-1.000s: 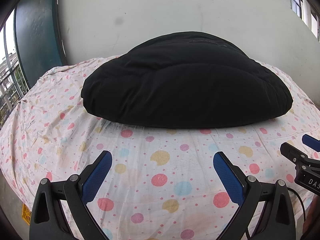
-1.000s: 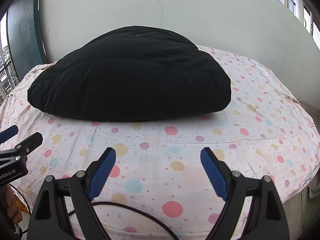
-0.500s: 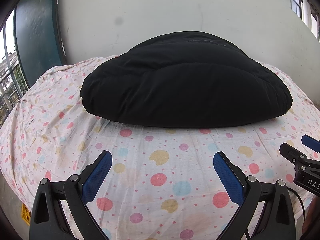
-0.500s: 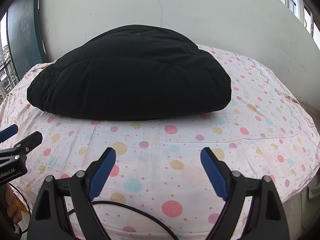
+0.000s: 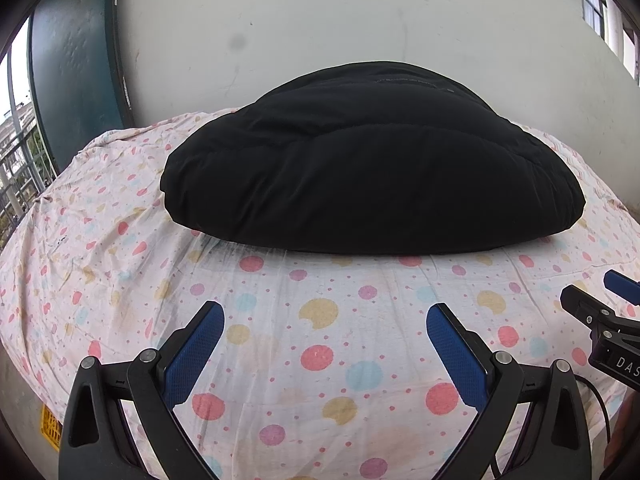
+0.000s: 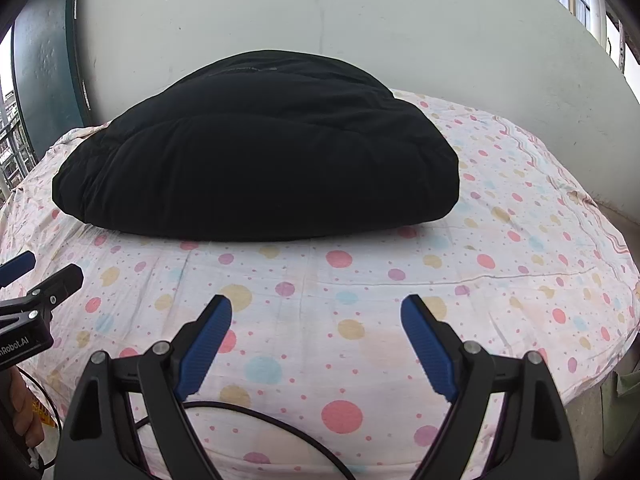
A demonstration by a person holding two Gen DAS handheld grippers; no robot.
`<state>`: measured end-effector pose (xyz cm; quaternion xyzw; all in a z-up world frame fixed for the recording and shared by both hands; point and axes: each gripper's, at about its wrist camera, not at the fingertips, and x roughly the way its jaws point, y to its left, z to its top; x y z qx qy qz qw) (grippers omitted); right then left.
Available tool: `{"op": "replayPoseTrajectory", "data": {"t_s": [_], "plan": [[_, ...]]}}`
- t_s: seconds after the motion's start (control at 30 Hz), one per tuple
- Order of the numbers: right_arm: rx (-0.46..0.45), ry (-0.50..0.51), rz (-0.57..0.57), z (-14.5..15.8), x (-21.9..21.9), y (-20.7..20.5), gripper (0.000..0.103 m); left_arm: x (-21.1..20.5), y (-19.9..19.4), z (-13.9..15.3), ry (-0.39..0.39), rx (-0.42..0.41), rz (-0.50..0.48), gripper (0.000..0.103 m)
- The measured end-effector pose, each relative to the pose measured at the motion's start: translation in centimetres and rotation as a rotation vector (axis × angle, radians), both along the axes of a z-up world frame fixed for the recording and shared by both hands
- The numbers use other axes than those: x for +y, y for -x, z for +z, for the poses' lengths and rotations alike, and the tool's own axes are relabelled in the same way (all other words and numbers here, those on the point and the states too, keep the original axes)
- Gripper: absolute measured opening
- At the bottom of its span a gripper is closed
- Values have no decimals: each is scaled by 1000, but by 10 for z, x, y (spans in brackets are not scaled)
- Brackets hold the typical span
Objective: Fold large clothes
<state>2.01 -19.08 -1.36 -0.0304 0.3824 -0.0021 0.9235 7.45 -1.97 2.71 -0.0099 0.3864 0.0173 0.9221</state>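
Observation:
A black padded garment (image 5: 372, 176) lies folded into a thick mound on a table covered with a dotted sheet (image 5: 320, 320); it also shows in the right wrist view (image 6: 256, 152). My left gripper (image 5: 320, 314) is open and empty, held above the sheet in front of the garment. My right gripper (image 6: 316, 308) is open and empty, also in front of the garment. Each gripper shows at the edge of the other's view: the right one in the left wrist view (image 5: 600, 308), the left one in the right wrist view (image 6: 36, 276).
A pale wall (image 5: 320, 20) stands right behind the table. A dark green frame (image 5: 72, 60) and a window with railings are at the left. The sheet's right edge (image 6: 616, 280) drops off toward the floor. A black cable (image 6: 256, 412) runs under my right gripper.
Almost nothing has changed. The left wrist view has shifted very slightly. The garment and both grippers stay as they were.

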Motion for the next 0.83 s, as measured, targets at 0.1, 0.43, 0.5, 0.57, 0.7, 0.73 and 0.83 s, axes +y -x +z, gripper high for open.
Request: {"op": "replayPoseTrajectory", "data": {"t_s": [0.1,0.43,0.5,0.57,0.7,0.73,0.83], "plan": [[0,0,-1,1,-1,0,87,-1,0,0,-3,0,-3,100],[3,0,0,0,-4,0,87,-3,0,0,7,9,-5,100],[3,-1,-1,0,-4,0,87,-3,0,1,7,8,-5,100],[1,1,-2,1,-4,1,87,-3,1,1,9,6,-4,100],[2,2,-2,0,-4,0,87,-4,1,2,10,6,-4,100],[3,1,-1,0,-4,0,87,-4,1,2,9,5,-3,100],[3,1,-2,1,-3,1,87,-4,1,2,10,5,-5,100]]}}
